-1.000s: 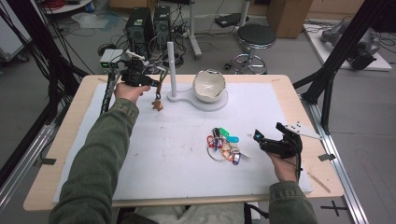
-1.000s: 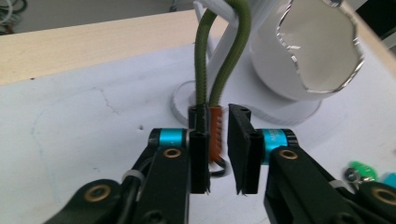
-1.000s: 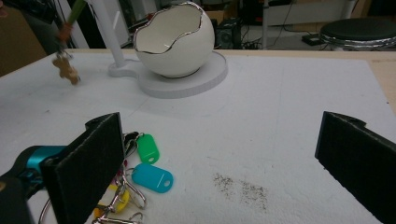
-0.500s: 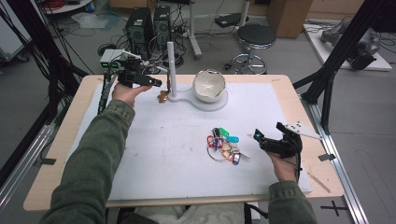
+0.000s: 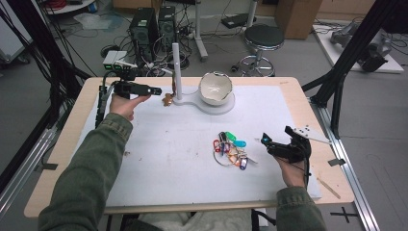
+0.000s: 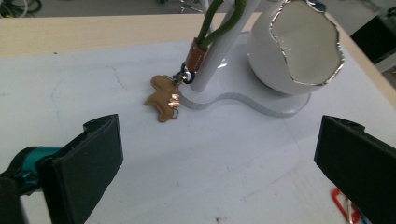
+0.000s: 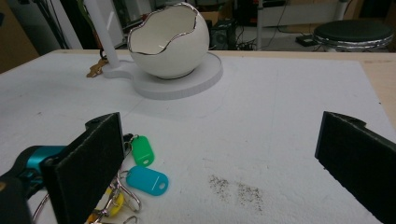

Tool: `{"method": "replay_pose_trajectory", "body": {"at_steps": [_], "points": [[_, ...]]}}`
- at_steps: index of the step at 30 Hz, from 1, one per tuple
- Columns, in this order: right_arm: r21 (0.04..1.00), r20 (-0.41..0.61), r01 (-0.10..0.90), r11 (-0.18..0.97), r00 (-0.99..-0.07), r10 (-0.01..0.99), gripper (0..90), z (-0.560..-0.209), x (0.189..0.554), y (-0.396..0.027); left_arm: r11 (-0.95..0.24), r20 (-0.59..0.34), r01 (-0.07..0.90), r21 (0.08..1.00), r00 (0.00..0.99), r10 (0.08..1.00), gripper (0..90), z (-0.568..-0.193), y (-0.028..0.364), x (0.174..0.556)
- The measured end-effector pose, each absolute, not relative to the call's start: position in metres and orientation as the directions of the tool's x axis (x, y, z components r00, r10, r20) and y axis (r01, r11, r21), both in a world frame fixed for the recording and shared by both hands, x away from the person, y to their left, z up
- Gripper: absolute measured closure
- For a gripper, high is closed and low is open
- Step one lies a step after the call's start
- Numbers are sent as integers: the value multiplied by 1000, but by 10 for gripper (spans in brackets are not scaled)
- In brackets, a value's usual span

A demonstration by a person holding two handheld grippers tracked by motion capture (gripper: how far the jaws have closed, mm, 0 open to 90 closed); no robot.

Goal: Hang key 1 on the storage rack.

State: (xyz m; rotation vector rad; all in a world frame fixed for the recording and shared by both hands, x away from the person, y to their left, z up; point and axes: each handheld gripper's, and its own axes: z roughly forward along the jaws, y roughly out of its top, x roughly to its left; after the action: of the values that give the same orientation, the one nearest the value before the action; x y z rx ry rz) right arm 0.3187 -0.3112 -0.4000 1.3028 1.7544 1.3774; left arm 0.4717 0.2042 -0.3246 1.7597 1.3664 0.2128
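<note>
Jaws of the left gripper point(image 5: 155, 90) have just been opening and now gape with nothing between them, upper left of the high view — the brown charm point(image 6: 163, 98) lies on the white mat point(image 5: 163, 159), touching the white stand's point(image 5: 177, 67) base. Right gripper point(image 5: 264, 142) — also released — hovers beside the key tags point(image 5: 231, 149), lower right.

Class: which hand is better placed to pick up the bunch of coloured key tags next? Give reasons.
Right. The right gripper sits open beside the key tags, facing them; the left gripper is across the table by the white stand.
</note>
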Motion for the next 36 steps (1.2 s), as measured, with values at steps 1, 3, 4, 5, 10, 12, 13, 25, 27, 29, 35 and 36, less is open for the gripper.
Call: {"method": "replay_pose_trajectory", "body": {"at_steps": [1,3,4,5,10,12,13,25,27,29,35,36], "points": [[935,139,354,3,-377,916,7,-400,318,-311,-15,-358,699,715,384,851,16,-326,205,469],[936,136,353,6,-378,916,7,-400,319,-311,-25,-342,690,723,390,855,16,-327,207,463],[935,137,354,6,-377,916,7,-400,319,-311,-21,-345,687,726,391,853,16,-328,208,460],[935,138,354,5,-377,916,7,-400,319,-311,-16,-354,684,729,397,847,16,-328,208,457],[935,138,355,5,-378,916,7,-400,319,-310,-41,-351,672,739,436,829,16,-325,205,445],[936,134,352,8,-379,915,7,-400,319,-310,-60,-344,671,739,453,823,16,-324,204,441],[935,137,355,7,-378,916,7,-400,319,-310,-66,-342,669,741,460,819,17,-324,204,438],[935,133,355,11,-379,916,7,-400,319,-310,-72,-342,669,740,466,816,17,-338,215,414],[935,130,356,15,-379,916,7,-400,318,-310,-68,-345,671,738,462,817,17,-341,218,411],[935,129,354,15,-379,916,7,-400,319,-310,-62,-343,671,739,454,822,17,-344,222,408],[934,133,358,13,-379,916,7,-401,319,-310,-50,-341,671,740,438,832,17,-350,232,397],[933,135,361,12,-379,915,7,-401,319,-309,-45,-342,669,742,436,833,17,-350,234,395]]}}
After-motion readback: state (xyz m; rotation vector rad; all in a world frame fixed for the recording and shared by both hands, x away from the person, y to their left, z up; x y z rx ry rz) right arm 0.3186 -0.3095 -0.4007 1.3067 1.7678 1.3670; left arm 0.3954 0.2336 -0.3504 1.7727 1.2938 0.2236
